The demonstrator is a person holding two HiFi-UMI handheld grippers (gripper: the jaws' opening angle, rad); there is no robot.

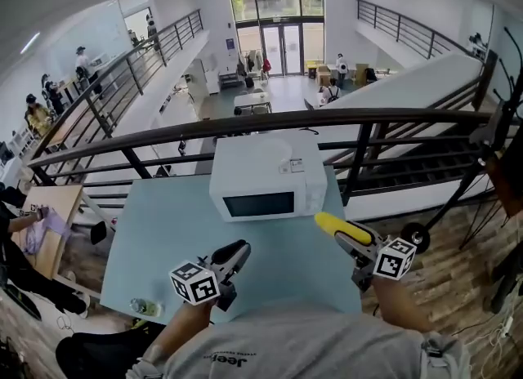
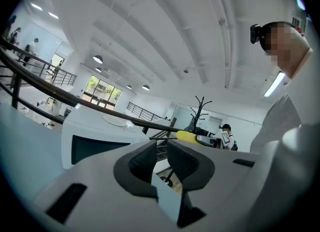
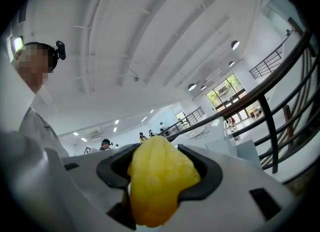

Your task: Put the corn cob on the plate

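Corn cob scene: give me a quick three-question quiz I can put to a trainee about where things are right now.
1. True or false: the cob lies on the table.
2. The plate sits: A) on the table, B) on top of the microwave, C) on the floor.
3. Fill in: between the left gripper's fingers there is ____.

Key
1. False: the right gripper holds it above the table.
2. B.
3. Nothing; only a narrow gap shows.
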